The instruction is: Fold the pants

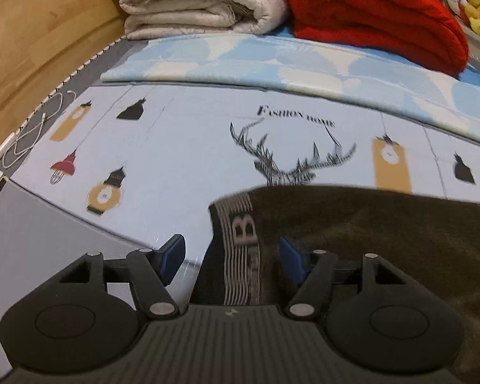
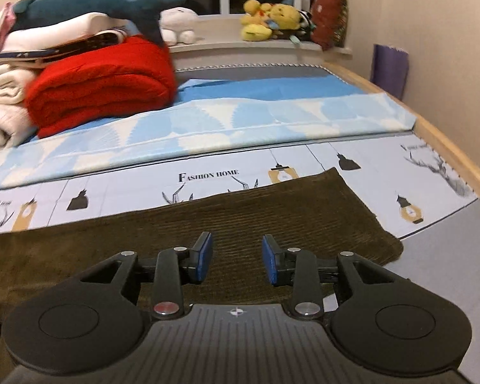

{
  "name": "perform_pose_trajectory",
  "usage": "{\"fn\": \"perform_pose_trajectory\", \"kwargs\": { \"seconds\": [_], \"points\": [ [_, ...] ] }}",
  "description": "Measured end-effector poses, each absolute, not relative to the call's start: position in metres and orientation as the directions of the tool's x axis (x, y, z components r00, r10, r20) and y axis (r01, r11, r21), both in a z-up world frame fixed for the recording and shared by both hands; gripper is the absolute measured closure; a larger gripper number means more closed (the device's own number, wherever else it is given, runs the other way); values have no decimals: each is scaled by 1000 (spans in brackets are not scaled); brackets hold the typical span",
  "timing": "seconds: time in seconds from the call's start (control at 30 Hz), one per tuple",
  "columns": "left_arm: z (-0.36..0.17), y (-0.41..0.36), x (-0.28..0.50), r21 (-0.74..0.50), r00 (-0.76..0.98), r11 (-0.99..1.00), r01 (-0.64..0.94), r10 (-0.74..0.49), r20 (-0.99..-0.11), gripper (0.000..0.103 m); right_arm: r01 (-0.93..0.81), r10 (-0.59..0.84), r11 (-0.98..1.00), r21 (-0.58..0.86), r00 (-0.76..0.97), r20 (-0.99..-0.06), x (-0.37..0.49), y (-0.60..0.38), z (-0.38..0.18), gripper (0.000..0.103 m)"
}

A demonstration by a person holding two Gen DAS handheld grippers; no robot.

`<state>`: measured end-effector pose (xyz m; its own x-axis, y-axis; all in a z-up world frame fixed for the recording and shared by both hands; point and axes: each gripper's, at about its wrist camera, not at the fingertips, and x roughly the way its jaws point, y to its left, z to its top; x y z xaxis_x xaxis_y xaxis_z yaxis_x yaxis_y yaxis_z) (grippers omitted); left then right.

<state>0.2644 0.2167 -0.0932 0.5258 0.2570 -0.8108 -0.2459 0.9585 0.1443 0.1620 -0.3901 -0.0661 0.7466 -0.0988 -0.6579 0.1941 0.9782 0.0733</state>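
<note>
So the pants (image 1: 384, 240) are spread flat on the bed (image 1: 182, 147), olive-brown corduroy. The left gripper (image 1: 232, 254) has its fingers spread wide with the striped waistband (image 1: 241, 249), a big "B" on it, sitting right between them, nothing pinched. The right gripper (image 2: 236, 257) is also open, fingers hovering over the leg, hem end (image 2: 368, 211) ahead and to their right. Red blanket (image 2: 102, 86) folded way beyond the fingers.
</note>
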Motion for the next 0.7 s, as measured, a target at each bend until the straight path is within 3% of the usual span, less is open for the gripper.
{"fn": "perform_pose_trajectory", "kwargs": {
  "seconds": [0.33,0.47,0.57,0.7],
  "points": [
    [-27,209,166,34,559,993,-114,93,-824,34,179,-117,983,32,759,-641,107,-401,-64,66],
    [-62,215,133,-34,523,987,-159,55,-851,33,179,-108,983,43,752,-651,96,-406,-66,66],
    [-110,220,125,33,297,988,-150,77,-952,41,165,-95,985,43,739,-667,91,-406,-69,66],
    [-111,228,115,32,342,989,-147,81,-936,25,131,-69,991,37,713,-697,91,-402,-75,65]
  ]
}}
